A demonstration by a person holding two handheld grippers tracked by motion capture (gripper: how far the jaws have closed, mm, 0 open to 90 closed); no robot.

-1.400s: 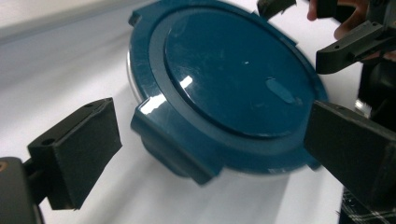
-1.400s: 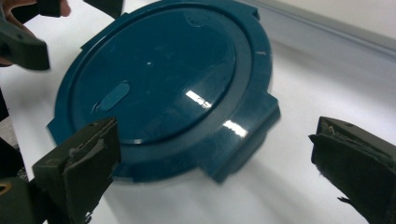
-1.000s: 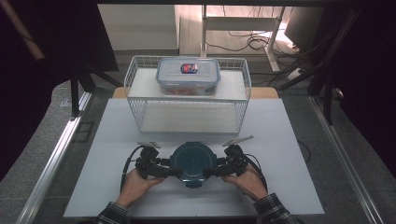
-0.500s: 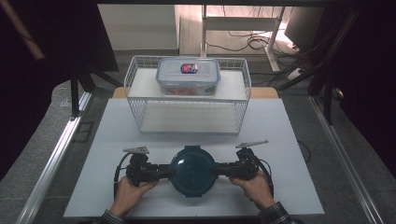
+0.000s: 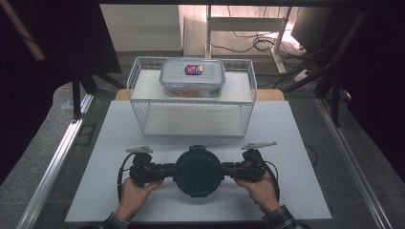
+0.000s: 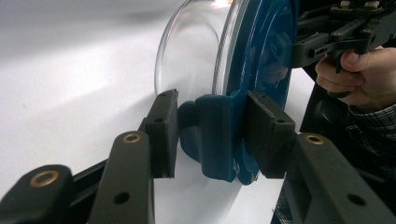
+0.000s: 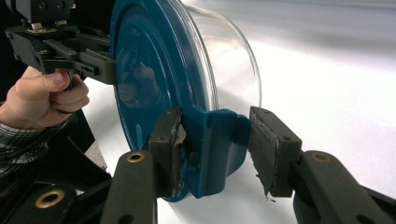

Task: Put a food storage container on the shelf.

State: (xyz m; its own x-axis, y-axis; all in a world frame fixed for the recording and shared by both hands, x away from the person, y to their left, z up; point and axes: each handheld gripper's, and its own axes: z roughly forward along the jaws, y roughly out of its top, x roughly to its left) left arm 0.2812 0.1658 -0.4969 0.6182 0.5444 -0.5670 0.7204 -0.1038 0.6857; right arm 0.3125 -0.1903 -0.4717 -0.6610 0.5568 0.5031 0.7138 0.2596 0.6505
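If carried only by its two blue side clips, may unlatch, tilt or slip: round clear glass container with blue plastic lid (image 5: 198, 171), front middle of white table (image 5: 143, 124), pinched by left gripper (image 5: 173, 170) and right gripper (image 5: 223, 169), jaws closed just now on clips.

Dim room, bright white table (image 5: 296, 143), soft close-up focus.

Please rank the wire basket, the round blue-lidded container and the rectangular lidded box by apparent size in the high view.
1. wire basket, clearly the largest.
2. rectangular lidded box and round blue-lidded container look about alike; the round one is nearer the camera, so their order is unsure.
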